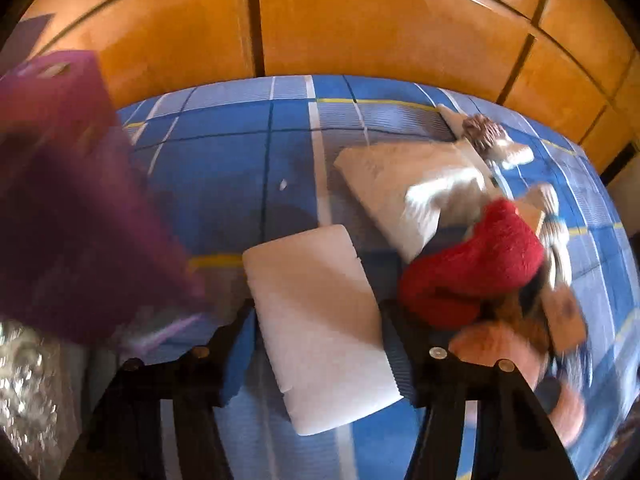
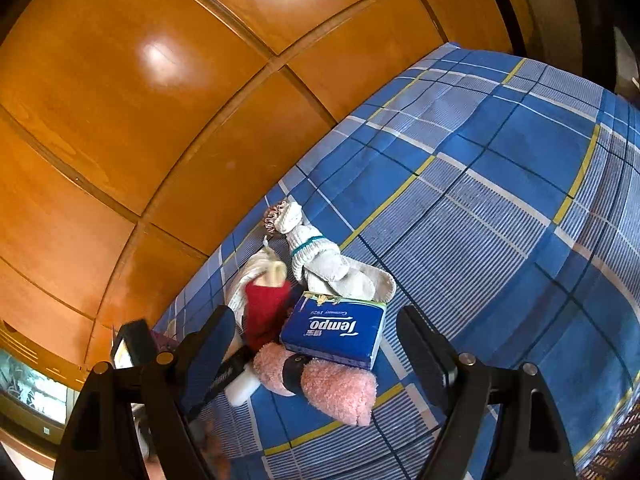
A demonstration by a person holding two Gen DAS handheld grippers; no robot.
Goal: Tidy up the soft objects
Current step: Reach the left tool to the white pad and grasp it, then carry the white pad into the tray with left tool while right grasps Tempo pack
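A heap of soft things lies on the blue plaid bed [image 1: 224, 168]. In the left wrist view my left gripper [image 1: 316, 340] is open, its fingers either side of a white foam pad [image 1: 320, 320] lying on the bed. Right of it lie a white pillow [image 1: 400, 168], a red fluffy cloth [image 1: 480, 256] and a pink fuzzy item [image 1: 496, 344]. In the right wrist view my right gripper [image 2: 316, 332] is open and empty above a blue Tempo tissue pack [image 2: 336, 328], the pink fuzzy item [image 2: 336, 388], the red cloth [image 2: 264, 308] and white socks [image 2: 332, 260].
A purple box [image 1: 64, 184], blurred, stands at the left of the bed. Orange wooden wardrobe doors [image 2: 160, 100] run along the far side. The bed [image 2: 500, 208] stretches away bare to the right. The other gripper's black tip [image 2: 132, 340] shows at lower left.
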